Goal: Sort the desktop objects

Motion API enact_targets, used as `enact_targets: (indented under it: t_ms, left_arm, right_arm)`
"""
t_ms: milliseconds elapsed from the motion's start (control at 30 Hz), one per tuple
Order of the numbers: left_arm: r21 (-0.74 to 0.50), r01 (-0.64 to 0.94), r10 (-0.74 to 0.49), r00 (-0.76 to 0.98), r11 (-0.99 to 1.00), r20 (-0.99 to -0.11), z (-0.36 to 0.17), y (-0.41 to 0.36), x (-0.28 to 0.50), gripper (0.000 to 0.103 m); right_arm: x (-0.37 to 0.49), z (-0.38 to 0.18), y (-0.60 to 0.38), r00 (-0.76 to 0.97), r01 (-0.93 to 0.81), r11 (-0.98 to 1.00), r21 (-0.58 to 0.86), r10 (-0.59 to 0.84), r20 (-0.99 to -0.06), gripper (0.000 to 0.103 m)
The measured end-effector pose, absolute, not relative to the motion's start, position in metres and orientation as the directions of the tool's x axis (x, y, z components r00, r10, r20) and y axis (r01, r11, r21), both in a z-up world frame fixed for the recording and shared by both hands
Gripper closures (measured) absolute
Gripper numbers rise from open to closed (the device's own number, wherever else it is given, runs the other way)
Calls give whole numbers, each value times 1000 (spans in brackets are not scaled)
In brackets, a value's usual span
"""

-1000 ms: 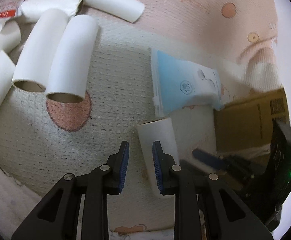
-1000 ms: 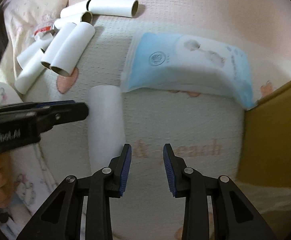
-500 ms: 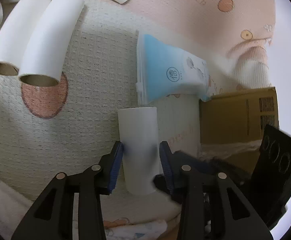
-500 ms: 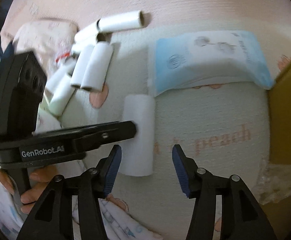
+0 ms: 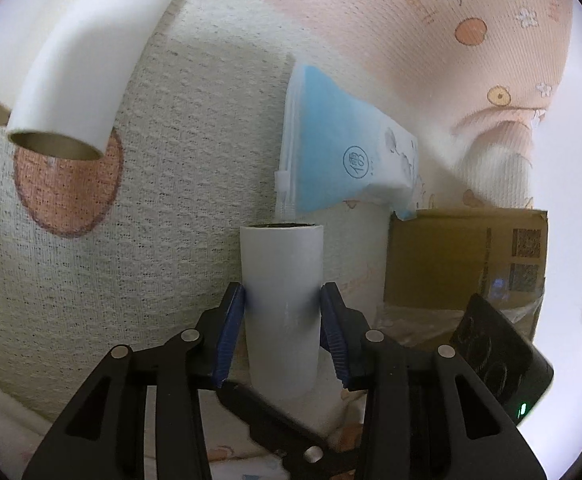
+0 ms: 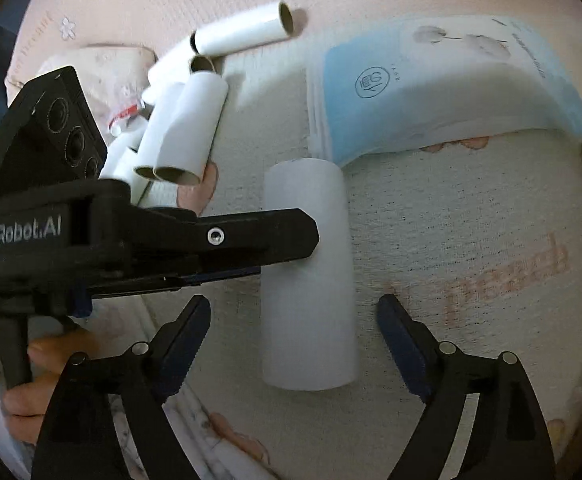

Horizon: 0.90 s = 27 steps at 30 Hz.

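Observation:
A white cardboard tube (image 5: 281, 312) lies on the blanket, also in the right wrist view (image 6: 309, 276). My left gripper (image 5: 282, 332) is shut on this tube, its blue pads touching both sides. The left gripper shows in the right wrist view (image 6: 287, 248) reaching in from the left over the tube. My right gripper (image 6: 295, 348) is wide open, its fingers astride the tube's near end without touching it. A blue-and-white tissue pack (image 5: 339, 160) lies just beyond the tube, also in the right wrist view (image 6: 443, 92).
A pile of white cardboard tubes (image 6: 183, 120) lies at the far left, seen close in the left wrist view (image 5: 79, 68). A brown cardboard box (image 5: 463, 260) stands to the right. The surface is a textured blanket (image 5: 171, 240) with pink print.
My left gripper moved onto the tube and closed on it. My right gripper drew back, opened wider and now straddles the tube's near end.

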<state>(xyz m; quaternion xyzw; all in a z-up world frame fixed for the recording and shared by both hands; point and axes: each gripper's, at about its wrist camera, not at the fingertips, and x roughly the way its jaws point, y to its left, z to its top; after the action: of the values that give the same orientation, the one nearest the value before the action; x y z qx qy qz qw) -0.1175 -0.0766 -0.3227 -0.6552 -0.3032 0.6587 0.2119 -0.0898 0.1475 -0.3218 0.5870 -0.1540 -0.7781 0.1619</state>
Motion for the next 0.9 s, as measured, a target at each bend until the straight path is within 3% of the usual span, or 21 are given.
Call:
enact_targets:
  t_ms: [167,400,500,633,800,900]
  left_arm:
    - [-680,115,680,-48,-724,-732,-324,-79,-119,60]
    - [-663,82,662,-44,-744,-749,-323,-82,-118,60]
    - [-629,12,626,-75,-778,-776,-310,-79,-114,60]
    - [-625,-46,626,-107,-779,-772,-293,-76,-107,61]
    - [-587,-146,604,-156,-797,-782,-262,-74,-97,61]
    - [-530,-219,569,-190,-819,-800,-237,-62,-92,61]
  right_arm:
    - [-82,-321,122,-245,221,-942,253,-305,-920,17]
    - [-84,-319,132,-264,75,-960,268,-279,-923,20]
    - [-84,-317,132,-256,99,-971,219,-238,-937,29]
    - [-80,-310,141,-284,87,-973,215,-232,-930,54]
    - [-71,-285,153,-365,109,-960,258,-280,-888,59]
    - [-63,-265,151,-420,183,-959,215,-274,-865,61]
